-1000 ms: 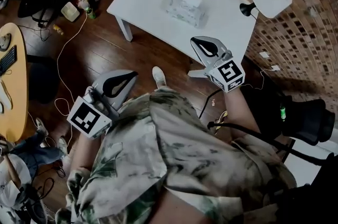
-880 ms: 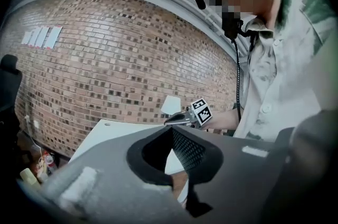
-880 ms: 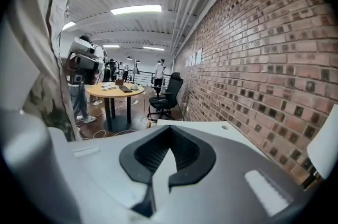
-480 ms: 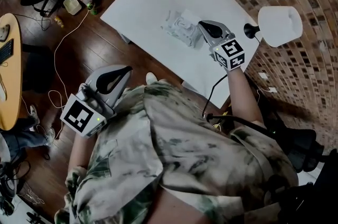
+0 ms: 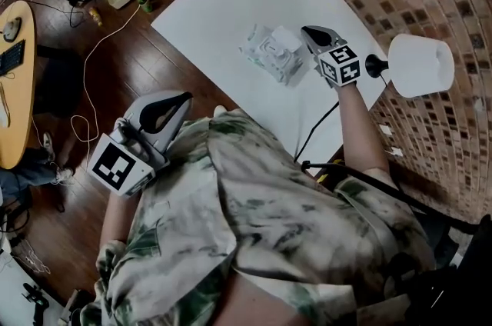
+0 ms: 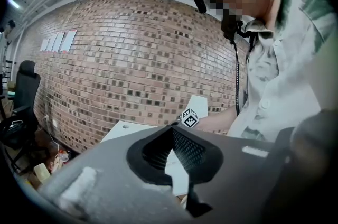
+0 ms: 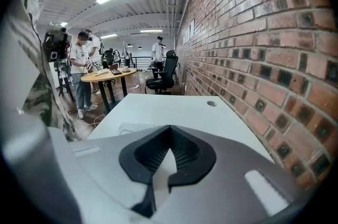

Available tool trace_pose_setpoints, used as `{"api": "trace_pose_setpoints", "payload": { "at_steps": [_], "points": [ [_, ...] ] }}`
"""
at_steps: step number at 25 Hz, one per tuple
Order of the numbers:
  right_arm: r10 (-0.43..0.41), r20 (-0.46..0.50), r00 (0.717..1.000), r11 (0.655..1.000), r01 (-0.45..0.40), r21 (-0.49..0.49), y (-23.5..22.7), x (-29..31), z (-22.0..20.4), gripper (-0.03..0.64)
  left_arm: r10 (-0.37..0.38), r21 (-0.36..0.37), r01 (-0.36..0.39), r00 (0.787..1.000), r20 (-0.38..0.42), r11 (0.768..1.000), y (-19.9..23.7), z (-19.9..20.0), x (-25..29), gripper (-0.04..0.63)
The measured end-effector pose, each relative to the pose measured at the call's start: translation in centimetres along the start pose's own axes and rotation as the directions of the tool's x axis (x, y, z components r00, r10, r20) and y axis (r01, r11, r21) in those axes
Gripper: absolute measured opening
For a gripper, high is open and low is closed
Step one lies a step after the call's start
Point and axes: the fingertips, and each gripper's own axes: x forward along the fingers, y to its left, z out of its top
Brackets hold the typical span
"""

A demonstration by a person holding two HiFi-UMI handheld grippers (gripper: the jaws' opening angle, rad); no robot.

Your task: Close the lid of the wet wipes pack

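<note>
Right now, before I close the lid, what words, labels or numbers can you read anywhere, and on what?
No text is legible.
Translucent plastic wet wipes pack on the white table: print too blurred to read.
Marker cubes on the left gripper and right gripper: black-and-white square patterns, no letters.
Pale sheets on the brick wall: too small to read.

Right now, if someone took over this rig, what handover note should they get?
Left gripper: jaws shut, empty, held low by the person's side, off the table.
Right gripper: jaws shut, empty, tip just beside the raised white lid of the clear plastic wet wipes pack; contact unclear.
The pack lies on the white table.
Done: the approach.
Left to do: press the lid down flat until it closes.
</note>
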Motion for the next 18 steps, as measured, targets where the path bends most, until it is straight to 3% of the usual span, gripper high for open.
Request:
{"api": "trace_pose_setpoints", "payload": {
  "at_steps": [18],
  "points": [
    [0.160, -0.070, 0.985, 0.987, -0.161, -0.017, 1.6, 3.7, -1.3, 0.003, 0.033, -0.038, -0.033, 0.999, 0.005, 0.999, 1.3, 0.2, 1.5, -0.002]
  ]
}}
